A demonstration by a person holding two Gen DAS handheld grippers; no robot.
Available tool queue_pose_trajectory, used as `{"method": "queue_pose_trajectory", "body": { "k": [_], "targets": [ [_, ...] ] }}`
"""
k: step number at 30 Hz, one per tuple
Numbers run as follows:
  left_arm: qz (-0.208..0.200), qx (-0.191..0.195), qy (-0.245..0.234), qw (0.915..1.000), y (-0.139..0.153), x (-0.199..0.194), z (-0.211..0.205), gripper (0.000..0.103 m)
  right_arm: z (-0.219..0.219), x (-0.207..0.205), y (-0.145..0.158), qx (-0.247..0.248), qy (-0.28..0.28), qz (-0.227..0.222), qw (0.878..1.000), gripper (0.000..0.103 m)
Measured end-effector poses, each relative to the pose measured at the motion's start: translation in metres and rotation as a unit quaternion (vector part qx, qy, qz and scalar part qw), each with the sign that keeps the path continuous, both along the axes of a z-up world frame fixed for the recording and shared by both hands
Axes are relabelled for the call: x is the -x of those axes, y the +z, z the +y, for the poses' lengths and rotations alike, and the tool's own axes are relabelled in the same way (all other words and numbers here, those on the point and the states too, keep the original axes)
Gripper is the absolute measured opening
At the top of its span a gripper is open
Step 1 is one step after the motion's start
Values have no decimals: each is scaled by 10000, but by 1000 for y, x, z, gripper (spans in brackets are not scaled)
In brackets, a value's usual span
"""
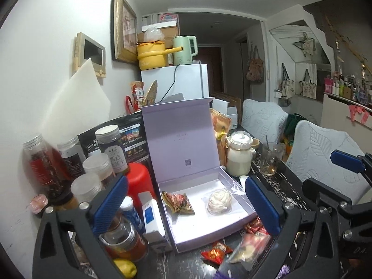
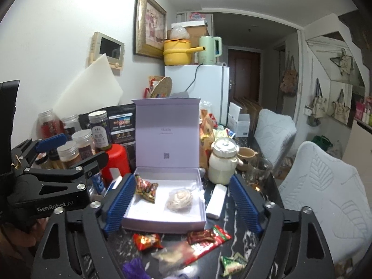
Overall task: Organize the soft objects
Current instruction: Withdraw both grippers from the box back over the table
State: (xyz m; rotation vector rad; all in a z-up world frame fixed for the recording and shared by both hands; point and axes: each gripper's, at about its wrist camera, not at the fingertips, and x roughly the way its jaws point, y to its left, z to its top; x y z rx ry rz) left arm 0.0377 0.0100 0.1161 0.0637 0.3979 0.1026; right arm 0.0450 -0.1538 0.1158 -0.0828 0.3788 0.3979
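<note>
On the dark marbled desk (image 2: 234,239), a lilac gift box (image 2: 162,223) stands with its lid upright at the far side. Inside the tray, a patterned triangular pouch (image 2: 146,188) lies at the left and a cream rose-shaped soft item (image 2: 179,200) in clear wrap lies at the right, apart from each other. Near the box front, loose wrapped sweets (image 2: 147,241) lie on the desk. Left hand-held gripper (image 1: 186,205): jaws spread wide, nothing between the pads. Right hand-held gripper (image 2: 182,205): jaws apart, nothing clamped. Jars (image 1: 111,148) crowd the left; a cream lidded pot (image 2: 223,165) stands right of the box
</note>
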Motion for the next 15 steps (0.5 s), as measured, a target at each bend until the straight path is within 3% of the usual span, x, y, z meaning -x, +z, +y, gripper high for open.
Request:
{"method": "queue_pose_trajectory", "body": {
  "k": [6, 15],
  "targets": [
    [101, -31, -187, 9998, -14, 23, -8, 102, -8, 23, -11, -43, -11, 156, 9999, 91],
    [595, 137, -525, 9967, -51, 38, -18, 102, -12, 49, -37, -20, -44, 415, 9991, 91]
  ]
}}
